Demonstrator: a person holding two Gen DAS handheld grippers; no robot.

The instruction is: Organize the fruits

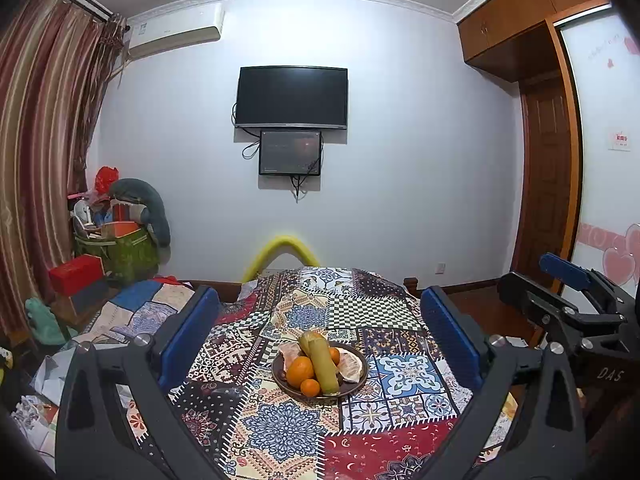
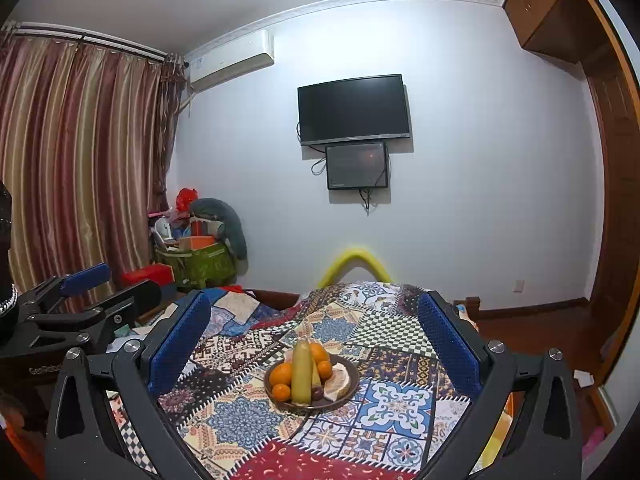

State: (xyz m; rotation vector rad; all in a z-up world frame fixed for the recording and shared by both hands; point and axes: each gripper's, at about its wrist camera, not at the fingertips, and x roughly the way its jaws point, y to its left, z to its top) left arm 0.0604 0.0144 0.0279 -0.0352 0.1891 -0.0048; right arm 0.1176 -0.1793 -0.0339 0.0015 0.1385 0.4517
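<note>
The left gripper (image 1: 320,332) hangs above the near part of the table, and its two blue fingers (image 1: 188,332) stand wide apart with nothing between them. The right gripper (image 2: 316,336) is in the same state: its blue pads (image 2: 448,344) are spread wide and hold nothing. In the left wrist view the right gripper is also seen from the side at about 3 o'clock, and in the right wrist view the left gripper appears at about 9 o'clock, so the two tools are side by side and apart from each other.

The brown plate (image 1: 358,378) stands on the patchwork tablecloth (image 1: 280,432), a little below the centre of both views, at about 6 o'clock, well apart from both grippers. On the plate lie two yellow-green bananas (image 1: 323,366) in the middle, pointing toward the cameras. Several oranges (image 1: 300,370) lie on the left side of them, at about 9 o'clock on the plate, and one more is behind, at about 12 o'clock. A peeled pomelo piece (image 1: 354,368) rests at 3 o'clock on the plate, touching the bananas. In the right wrist view a small dark fruit (image 2: 317,393) is just beside the bananas; I cannot tell what kind it is.

On the far wall, at 12 o'clock, hangs a black television (image 1: 291,97).
</note>
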